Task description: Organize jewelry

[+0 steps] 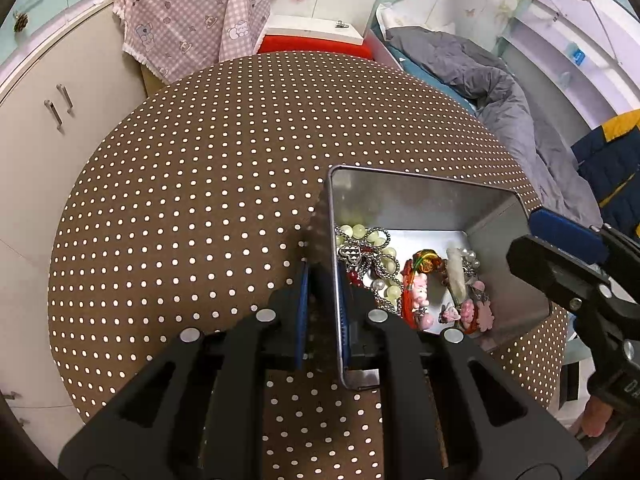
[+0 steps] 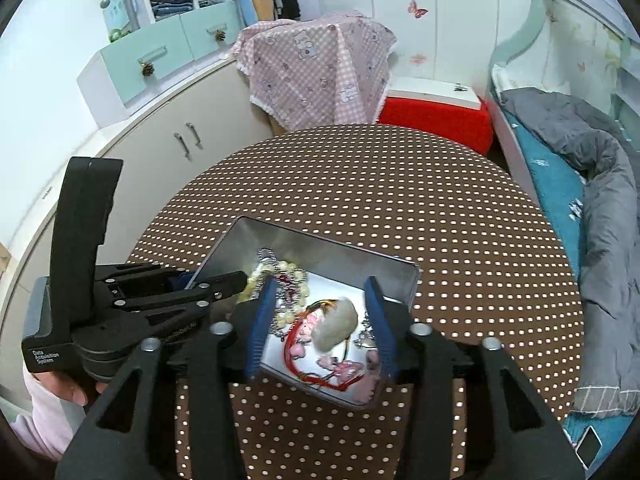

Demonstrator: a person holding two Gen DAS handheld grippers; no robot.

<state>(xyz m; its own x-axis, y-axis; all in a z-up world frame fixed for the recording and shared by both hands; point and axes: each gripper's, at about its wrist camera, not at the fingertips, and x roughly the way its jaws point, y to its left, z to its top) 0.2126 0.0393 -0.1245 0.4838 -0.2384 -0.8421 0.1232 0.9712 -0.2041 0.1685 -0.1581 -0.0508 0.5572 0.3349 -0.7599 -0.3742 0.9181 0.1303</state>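
An open silver tin (image 1: pixel 400 200) sits on the dotted tablecloth (image 1: pixel 200 200), holding a heap of jewelry. Inside are a pale green bead bracelet (image 1: pixel 380 240) with a silver chain, a red cord with pink charms (image 1: pixel 418 296), and a pale stone pendant (image 2: pixel 334 324). My left gripper (image 1: pixel 323 280) is shut on the tin's left wall, one blue pad outside and one inside; the right wrist view shows it clamped at the tin's (image 2: pixel 280 244) left edge. My right gripper (image 2: pixel 320 284) stands open above the jewelry, nothing between its pads. One of its blue-padded fingers (image 1: pixel 564 232) shows at the tin's right side.
The round table (image 2: pixel 440 200) carries only the tin. A cream cabinet (image 1: pixel 60 140) stands to the left and a pink checked cloth (image 2: pixel 316 64) hangs behind. A red box with a white lid (image 2: pixel 436 120) is at the back. A bed with a grey quilt (image 2: pixel 608 220) lies right.
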